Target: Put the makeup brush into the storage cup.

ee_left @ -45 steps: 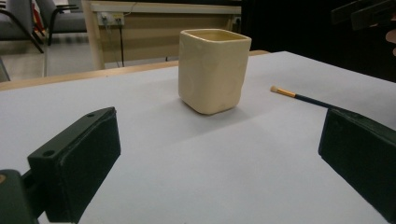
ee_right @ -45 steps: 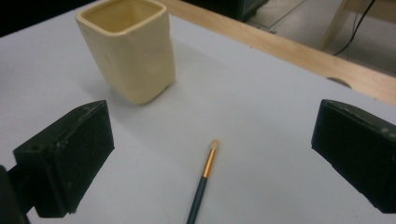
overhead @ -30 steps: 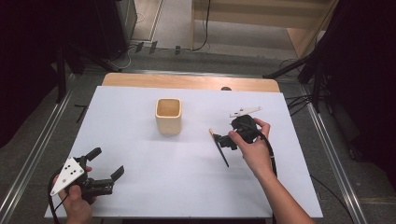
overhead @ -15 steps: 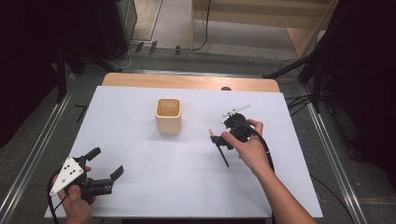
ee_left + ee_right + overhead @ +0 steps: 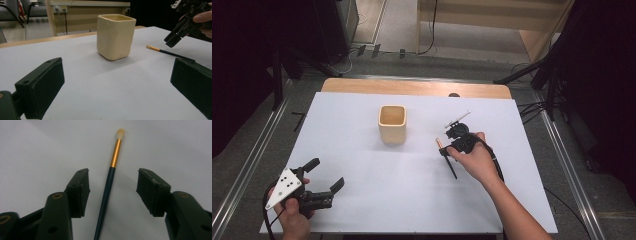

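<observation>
Right hand-held gripper (image 5: 112, 192) spread wide, jaws straddling thin paintbrush (image 5: 108, 185) lying flat on white desk (image 5: 362, 200), right of cream square cup (image 5: 392, 123). Risk: slim handle rolls or slips out at closing. Left hand-held gripper (image 5: 323, 181) wide, idle at near left.

The right hand (image 5: 474, 161) covers most of the right gripper (image 5: 448, 146) and the middle of the brush (image 5: 451, 167) handle. In the right gripper view, the brush handle is cut off at the bottom edge. The interior of the cup (image 5: 115, 36) is hidden behind its rim.
</observation>
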The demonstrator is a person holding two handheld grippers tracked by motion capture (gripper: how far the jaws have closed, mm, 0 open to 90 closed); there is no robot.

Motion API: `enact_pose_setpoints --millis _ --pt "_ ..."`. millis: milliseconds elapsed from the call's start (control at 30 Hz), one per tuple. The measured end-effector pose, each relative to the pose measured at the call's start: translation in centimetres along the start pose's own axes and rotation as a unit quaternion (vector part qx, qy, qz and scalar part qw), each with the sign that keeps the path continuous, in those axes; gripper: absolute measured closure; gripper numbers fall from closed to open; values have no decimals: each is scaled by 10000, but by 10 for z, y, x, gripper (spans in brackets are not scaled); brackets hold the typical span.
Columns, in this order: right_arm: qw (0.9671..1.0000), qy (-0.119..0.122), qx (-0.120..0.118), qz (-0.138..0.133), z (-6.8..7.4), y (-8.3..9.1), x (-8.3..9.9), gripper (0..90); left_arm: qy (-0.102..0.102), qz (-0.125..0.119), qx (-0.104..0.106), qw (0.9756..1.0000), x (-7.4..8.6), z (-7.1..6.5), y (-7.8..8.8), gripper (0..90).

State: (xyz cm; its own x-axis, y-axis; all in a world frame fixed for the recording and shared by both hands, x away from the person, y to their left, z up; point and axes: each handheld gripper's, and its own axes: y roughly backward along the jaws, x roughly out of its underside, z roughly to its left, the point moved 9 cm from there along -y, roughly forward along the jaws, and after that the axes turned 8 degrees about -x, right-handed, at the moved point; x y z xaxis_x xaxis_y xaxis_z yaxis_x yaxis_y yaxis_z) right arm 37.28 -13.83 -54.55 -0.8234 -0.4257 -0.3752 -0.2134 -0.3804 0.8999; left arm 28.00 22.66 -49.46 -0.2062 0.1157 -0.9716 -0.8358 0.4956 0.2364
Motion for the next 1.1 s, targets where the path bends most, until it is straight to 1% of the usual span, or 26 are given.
enact_pose_setpoints --millis 33,67,100,133,167,200,233,300,400,500,567,633,767,833,900,967,1100 --pt "10000 -26 16 70 0 -1 0 485 2 1 -3 10000 0 0 0 0" --pt "9998 -143 27 151 0 -3 0 535 3 6 -13 10000 0 1 0 0" --pt "9998 -143 27 151 0 -3 0 535 3 6 -13 10000 0 1 0 0" --pt "9994 -164 93 305 -1 -6 2 591 10 3 -12 10000 0 1 0 0" --pt "9992 -163 126 356 -1 -7 2 615 10 3 -12 10000 0 1 0 0" --pt "9992 -163 126 356 -1 -7 2 615 8 -1 -16 10000 0 1 0 0" --pt "9988 -177 139 440 -1 -8 2 628 12 1 -15 10000 0 1 0 0" --pt "9980 -320 56 539 1 -10 3 679 10 4 -18 10000 0 2 0 0" --pt "9972 -394 88 634 2 -11 2 718 2 16 -21 10000 1 2 0 0" --pt "9968 -386 141 682 2 -13 1 743 -6 21 -22 10000 1 2 0 0" --pt "9966 -393 114 722 3 -15 1 750 -4 26 -19 10000 1 2 0 0" --pt "9964 -383 203 735 2 -16 1 757 -2 29 -19 10000 1 2 0 0" --pt "9958 -402 251 784 1 -18 1 782 -5 30 -22 10000 1 2 0 0" --pt "9959 -407 223 782 0 -18 1 790 5 31 -23 10000 1 2 0 0" --pt "9955 -464 224 799 0 -19 1 805 3 31 -22 10000 1 2 0 0" --pt "9953 -433 211 840 0 -19 2 820 10 31 -21 10000 1 2 -1 0" --pt "9946 -460 203 906 1 -21 2 832 5 33 -23 10000 1 2 0 0"
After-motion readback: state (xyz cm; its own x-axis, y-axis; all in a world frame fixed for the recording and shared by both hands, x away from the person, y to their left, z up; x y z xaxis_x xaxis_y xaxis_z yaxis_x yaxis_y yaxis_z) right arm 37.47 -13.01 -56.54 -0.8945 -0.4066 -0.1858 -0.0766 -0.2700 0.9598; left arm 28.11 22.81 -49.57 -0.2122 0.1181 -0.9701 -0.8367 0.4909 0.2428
